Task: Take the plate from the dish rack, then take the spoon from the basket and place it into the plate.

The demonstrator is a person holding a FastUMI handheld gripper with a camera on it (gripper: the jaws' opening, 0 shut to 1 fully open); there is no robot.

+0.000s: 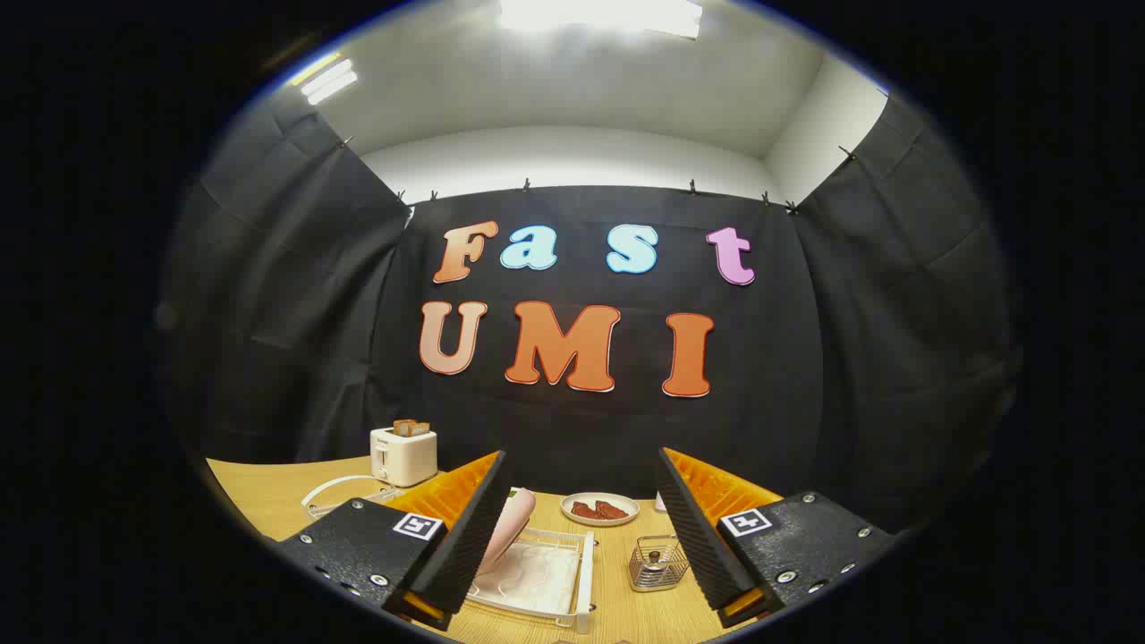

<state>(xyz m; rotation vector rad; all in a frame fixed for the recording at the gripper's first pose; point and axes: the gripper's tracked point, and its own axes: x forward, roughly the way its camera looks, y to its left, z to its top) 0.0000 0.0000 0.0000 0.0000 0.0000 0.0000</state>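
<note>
My gripper [581, 528] is open above the wooden table [268, 496], with nothing between its fingers. Below and between the fingers lies a white dish rack [546, 572]. A pink plate [510, 528] stands on edge in the rack, partly hidden behind the left finger [465, 528]. To the rack's right, close to the right finger [693, 528], sits a small wire basket [657, 563] holding a spoon [656, 559] of which just the dark knob end shows.
A small plate with reddish food [599, 508] rests beyond the rack near the black wall. A white toaster [404, 454] with toast stands at the back left, with a white wire stand [344, 494] in front of it.
</note>
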